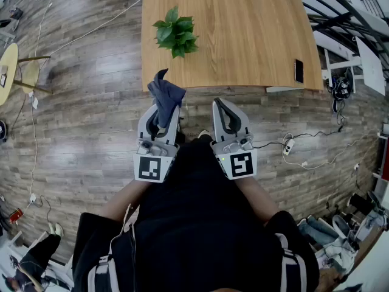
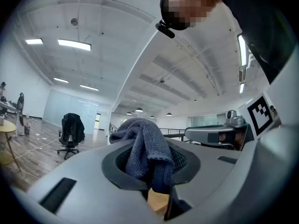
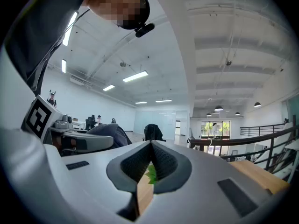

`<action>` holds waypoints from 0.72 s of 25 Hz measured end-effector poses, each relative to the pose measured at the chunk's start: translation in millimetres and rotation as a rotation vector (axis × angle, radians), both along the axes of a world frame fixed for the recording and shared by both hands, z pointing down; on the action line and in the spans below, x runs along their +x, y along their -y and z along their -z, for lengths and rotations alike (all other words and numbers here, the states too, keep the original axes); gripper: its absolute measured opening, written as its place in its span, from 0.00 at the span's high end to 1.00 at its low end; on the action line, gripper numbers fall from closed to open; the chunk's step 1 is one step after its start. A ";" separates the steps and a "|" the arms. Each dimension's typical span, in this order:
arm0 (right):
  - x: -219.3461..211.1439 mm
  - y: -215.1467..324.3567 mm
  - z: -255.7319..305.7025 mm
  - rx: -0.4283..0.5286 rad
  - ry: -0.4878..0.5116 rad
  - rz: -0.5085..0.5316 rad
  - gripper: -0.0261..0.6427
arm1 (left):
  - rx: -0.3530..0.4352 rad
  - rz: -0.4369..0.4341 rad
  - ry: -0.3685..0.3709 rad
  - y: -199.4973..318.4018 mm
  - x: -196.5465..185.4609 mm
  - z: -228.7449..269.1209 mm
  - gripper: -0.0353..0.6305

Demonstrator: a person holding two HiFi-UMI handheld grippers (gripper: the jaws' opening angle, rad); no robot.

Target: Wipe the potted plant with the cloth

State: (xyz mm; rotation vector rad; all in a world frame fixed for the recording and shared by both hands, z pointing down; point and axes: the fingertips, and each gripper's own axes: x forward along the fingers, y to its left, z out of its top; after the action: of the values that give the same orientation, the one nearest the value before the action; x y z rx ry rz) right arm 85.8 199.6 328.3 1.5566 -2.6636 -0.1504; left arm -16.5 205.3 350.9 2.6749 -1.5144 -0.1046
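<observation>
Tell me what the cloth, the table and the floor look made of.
The cloth looks like soft terry or knit fabric, dark blue-grey: nubby weave, limp folds. The table seems wood or veneer, matte, with fine grain. The floor shows grey-brown planks with a slight sheen; wood or laminate, I cannot tell.

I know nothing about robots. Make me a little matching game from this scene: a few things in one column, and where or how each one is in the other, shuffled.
Things:
1. cloth
2. potted plant
3. right gripper
4. phone

Places or states:
A. lying near the right edge of the table
B. jaws shut, nothing between them
C. clamped in the left gripper
D. standing on the table's left part, untouched

Pairs: 1-C, 2-D, 3-B, 4-A
</observation>
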 end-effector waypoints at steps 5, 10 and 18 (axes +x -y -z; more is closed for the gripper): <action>3.3 -2.1 -5.1 -0.004 0.000 0.002 0.93 | 0.003 0.012 0.001 -1.0 1.7 -2.6 0.79; 17.1 -5.9 -4.4 0.005 0.035 -0.020 0.93 | -0.025 0.049 0.011 1.1 0.3 -10.2 0.79; 71.1 -13.8 -7.4 -0.027 0.093 -0.066 0.93 | -0.032 0.141 -0.012 -3.1 14.9 1.5 0.79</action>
State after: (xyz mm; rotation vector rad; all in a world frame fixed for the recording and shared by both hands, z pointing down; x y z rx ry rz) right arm 156.9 213.4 335.6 1.6810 -2.6665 -0.0403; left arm -1.6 208.5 349.3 2.5362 -1.6855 -0.1018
